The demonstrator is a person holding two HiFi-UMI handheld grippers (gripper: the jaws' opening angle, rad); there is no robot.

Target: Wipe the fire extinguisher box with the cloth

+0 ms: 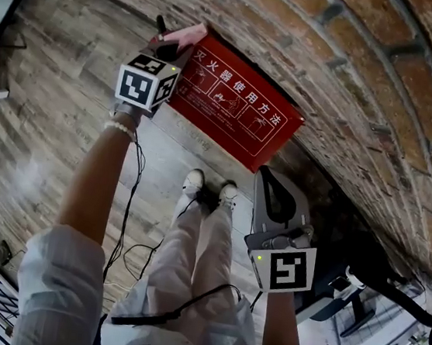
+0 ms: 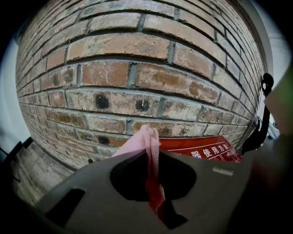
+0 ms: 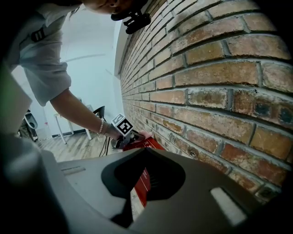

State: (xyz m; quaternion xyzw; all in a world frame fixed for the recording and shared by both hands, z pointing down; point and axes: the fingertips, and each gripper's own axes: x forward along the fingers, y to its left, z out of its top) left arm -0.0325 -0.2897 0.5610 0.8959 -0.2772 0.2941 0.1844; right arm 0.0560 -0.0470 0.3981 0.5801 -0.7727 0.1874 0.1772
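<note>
One likely risk: cloth [image 2: 145,139], pinched in left gripper [image 1: 168,43], snagging off fire extinguisher box [image 1: 232,103] at far-left corner; right gripper [image 1: 266,174] pressed together, empty.

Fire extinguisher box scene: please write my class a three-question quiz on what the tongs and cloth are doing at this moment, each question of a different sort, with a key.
1. True or false: the left tongs are shut on the pink cloth.
2. Choose one: the red fire extinguisher box stands against (A) a brick wall, (B) a glass door, (C) a metal shelf.
3. Fill in the blank: the right tongs, with their tips together, hold ____.

Key: 1 true; 2 A; 3 nothing.
</note>
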